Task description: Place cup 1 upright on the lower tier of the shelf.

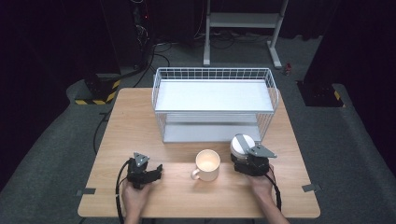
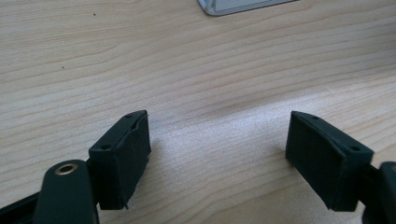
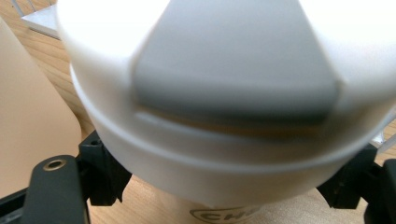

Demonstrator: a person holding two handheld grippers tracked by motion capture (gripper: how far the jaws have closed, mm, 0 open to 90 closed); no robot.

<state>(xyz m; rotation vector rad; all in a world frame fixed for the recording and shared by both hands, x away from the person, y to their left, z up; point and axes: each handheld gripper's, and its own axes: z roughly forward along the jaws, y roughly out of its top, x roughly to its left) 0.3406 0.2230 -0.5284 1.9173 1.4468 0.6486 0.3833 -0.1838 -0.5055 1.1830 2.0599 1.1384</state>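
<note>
Item: white lidded cup (image 1: 242, 145), lower right of centre on counter (image 1: 140, 112), clamped in right tool (image 1: 246, 161); cream mug (image 1: 207, 164) just left; left tool (image 1: 156, 173) wide, nothing between

Wooden table (image 1: 140, 112): wire rack (image 1: 214, 105), mug (image 1: 206, 165).

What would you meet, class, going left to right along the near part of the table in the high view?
Left tool → mug → white container, with the right tool around it.
</note>
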